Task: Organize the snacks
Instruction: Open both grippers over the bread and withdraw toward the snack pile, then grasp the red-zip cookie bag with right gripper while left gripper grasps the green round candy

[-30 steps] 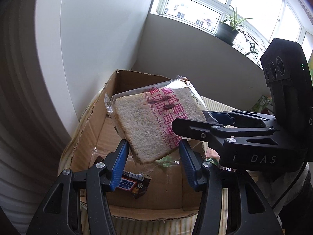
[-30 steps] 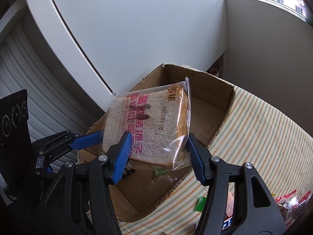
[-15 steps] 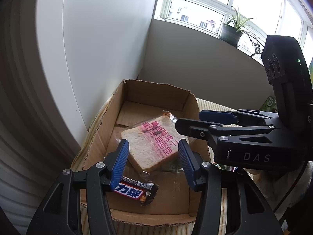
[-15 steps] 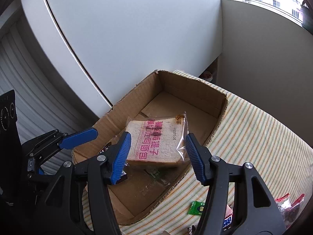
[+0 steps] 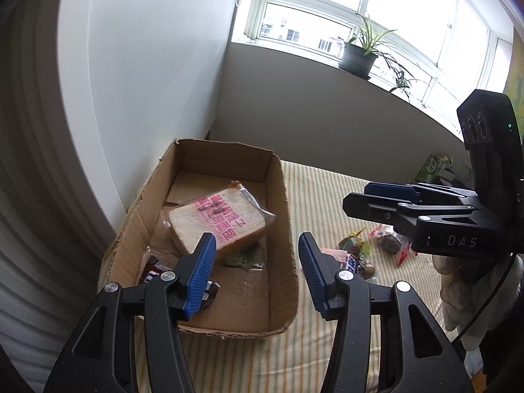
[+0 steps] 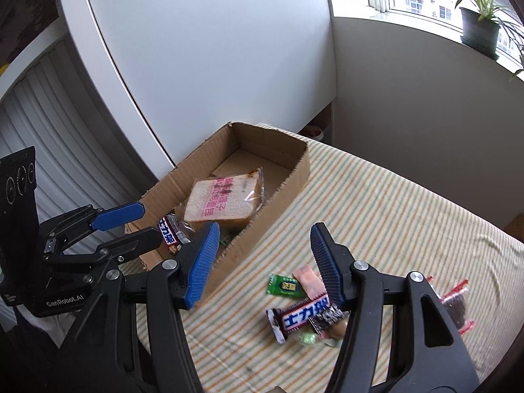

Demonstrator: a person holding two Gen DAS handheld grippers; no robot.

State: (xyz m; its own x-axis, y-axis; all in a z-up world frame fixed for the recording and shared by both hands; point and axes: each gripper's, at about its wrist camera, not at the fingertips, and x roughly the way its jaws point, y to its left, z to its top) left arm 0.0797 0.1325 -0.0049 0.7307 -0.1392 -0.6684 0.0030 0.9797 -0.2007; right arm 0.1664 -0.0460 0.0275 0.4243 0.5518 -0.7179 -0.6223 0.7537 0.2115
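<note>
A bagged bread slice with pink print point(image 5: 217, 224) point(image 6: 226, 201) lies in the open cardboard box point(image 5: 281, 196) point(image 6: 294, 170), beside a Snickers bar point(image 5: 150, 271) point(image 6: 168, 232). My left gripper point(image 5: 257, 273) is open and empty above the box's near end. My right gripper point(image 6: 265, 258) is open and empty over the striped cloth, right of the box. Loose snacks lie under it: a Snickers bar point(image 6: 298, 319), a green candy packet point(image 6: 285, 285), a pink packet point(image 6: 309, 281) and a red-edged packet point(image 6: 457, 308).
The box sits on a striped tablecloth point(image 6: 393, 229) against a white wall. A potted plant point(image 5: 358, 55) stands on the windowsill. A green carton point(image 5: 435, 167) is at the table's far right.
The bread slice left the right gripper and landed in the box. Both grippers pulled back and to the right, away from the box, so the loose snacks came into view.
</note>
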